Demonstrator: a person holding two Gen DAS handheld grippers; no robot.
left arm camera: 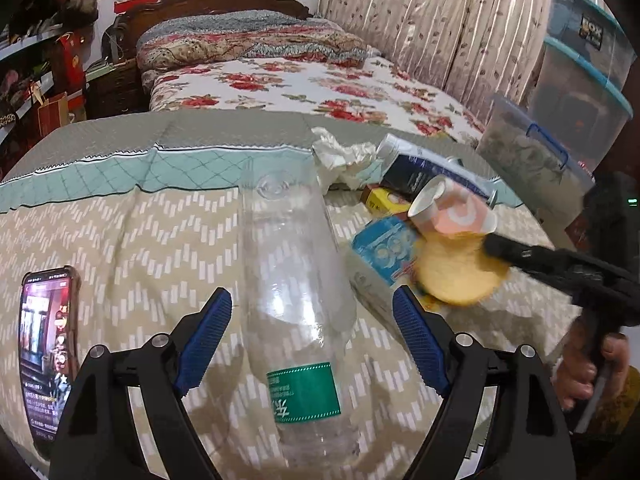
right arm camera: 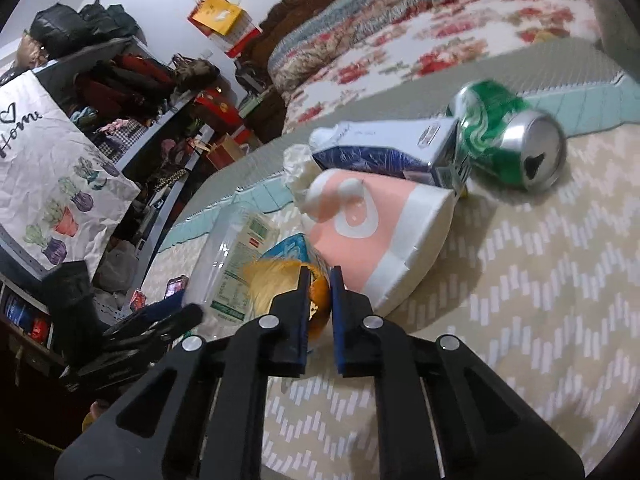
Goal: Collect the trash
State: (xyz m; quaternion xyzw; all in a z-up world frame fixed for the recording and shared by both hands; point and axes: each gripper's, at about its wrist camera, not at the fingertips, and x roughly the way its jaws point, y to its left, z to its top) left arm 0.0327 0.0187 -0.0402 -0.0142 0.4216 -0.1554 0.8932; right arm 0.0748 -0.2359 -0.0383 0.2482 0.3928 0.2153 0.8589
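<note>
A clear empty plastic bottle [left arm camera: 296,300] with a green label lies on the quilt between the open fingers of my left gripper [left arm camera: 316,330]; the pads do not touch it. My right gripper [right arm camera: 319,280] is shut on a piece of orange peel [right arm camera: 276,280], also seen in the left wrist view [left arm camera: 456,276]. Beside it lie a pink and white paper cup [right arm camera: 380,232], a blue and white carton [right arm camera: 384,152], a green can [right arm camera: 508,140], crumpled tissue [left arm camera: 344,156], a blue wrapper [left arm camera: 384,248] and a small yellow box [left arm camera: 384,200].
A phone [left arm camera: 46,360] with its screen lit lies on the quilt at the left. Plastic storage bins [left arm camera: 576,80] stand at the right. A floral bed [left arm camera: 304,84] lies behind. Cluttered shelves [right arm camera: 120,92] and a paper bag [right arm camera: 52,184] are at the left.
</note>
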